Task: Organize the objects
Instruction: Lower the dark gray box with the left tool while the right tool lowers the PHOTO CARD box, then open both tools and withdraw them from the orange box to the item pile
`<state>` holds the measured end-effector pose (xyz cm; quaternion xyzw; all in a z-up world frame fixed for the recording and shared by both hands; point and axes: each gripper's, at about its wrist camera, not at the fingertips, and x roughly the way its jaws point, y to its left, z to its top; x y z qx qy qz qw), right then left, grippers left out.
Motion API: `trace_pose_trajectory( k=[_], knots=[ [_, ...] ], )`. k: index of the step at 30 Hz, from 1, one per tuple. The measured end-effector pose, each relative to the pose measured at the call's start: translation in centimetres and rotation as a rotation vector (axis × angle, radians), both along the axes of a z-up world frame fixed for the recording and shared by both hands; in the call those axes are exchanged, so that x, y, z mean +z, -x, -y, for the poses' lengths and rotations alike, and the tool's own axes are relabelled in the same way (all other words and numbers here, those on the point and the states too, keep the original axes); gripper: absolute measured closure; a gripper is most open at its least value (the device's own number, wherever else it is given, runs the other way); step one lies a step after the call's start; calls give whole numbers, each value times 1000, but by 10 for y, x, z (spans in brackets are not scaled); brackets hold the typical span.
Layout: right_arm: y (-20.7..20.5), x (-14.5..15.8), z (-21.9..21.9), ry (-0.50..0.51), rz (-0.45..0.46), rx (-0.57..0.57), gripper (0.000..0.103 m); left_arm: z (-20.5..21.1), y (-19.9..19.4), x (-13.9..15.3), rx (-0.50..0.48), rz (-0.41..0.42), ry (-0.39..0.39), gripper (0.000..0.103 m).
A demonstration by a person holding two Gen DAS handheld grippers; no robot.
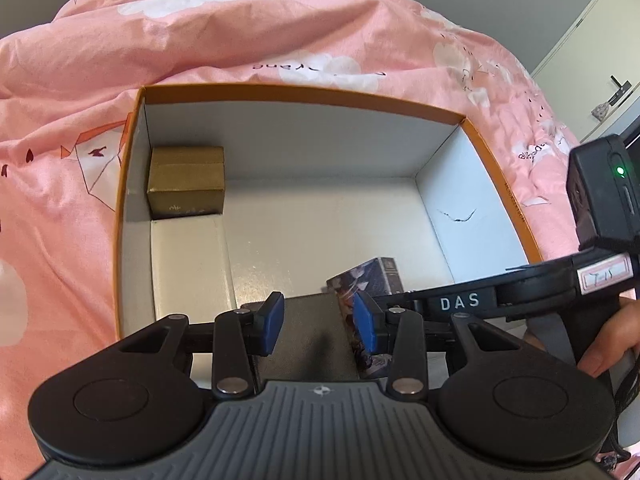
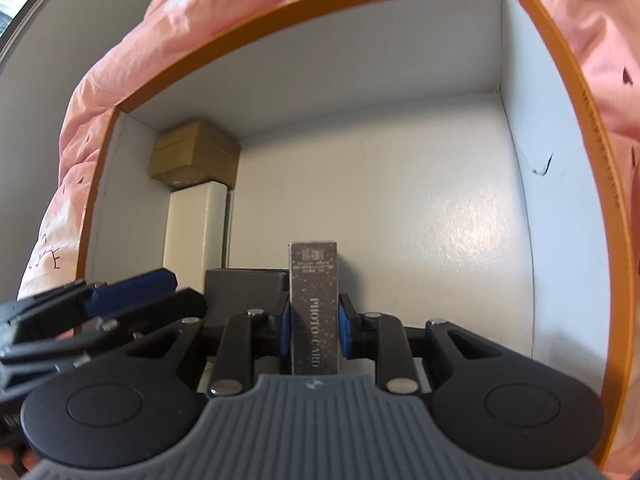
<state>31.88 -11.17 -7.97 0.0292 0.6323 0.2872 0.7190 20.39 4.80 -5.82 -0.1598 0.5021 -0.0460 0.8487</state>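
Note:
An orange-rimmed storage box (image 1: pixel 304 92) with white walls lies on a pink quilt. Inside it, a gold box (image 1: pixel 186 184) stands in the far left corner, with a cream-white box (image 1: pixel 188 264) in front of it and a dark grey box (image 1: pixel 308 340) nearer. My left gripper (image 1: pixel 319 326) is open, its blue pads on either side of the grey box. My right gripper (image 2: pixel 313 330) is shut on a dark "PHOTO CARD" box (image 2: pixel 314 304), holding it low inside the storage box, just right of the grey box (image 2: pixel 244 288). It also shows in the left wrist view (image 1: pixel 368 280).
The pink quilt (image 1: pixel 240 40) surrounds the storage box. The storage box's right wall (image 2: pixel 560 200) has a small tear. A white cabinet door with a handle (image 1: pixel 616 92) stands at far right. The right half of the box floor (image 2: pixel 420 200) is bare.

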Motion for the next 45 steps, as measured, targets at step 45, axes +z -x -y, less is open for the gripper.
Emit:
trace_pose_trajectory(
  k=[45],
  knots=[
    [54,50,-10,213,414,159,66,18,33,26,-9,108,-123,58]
  ],
)
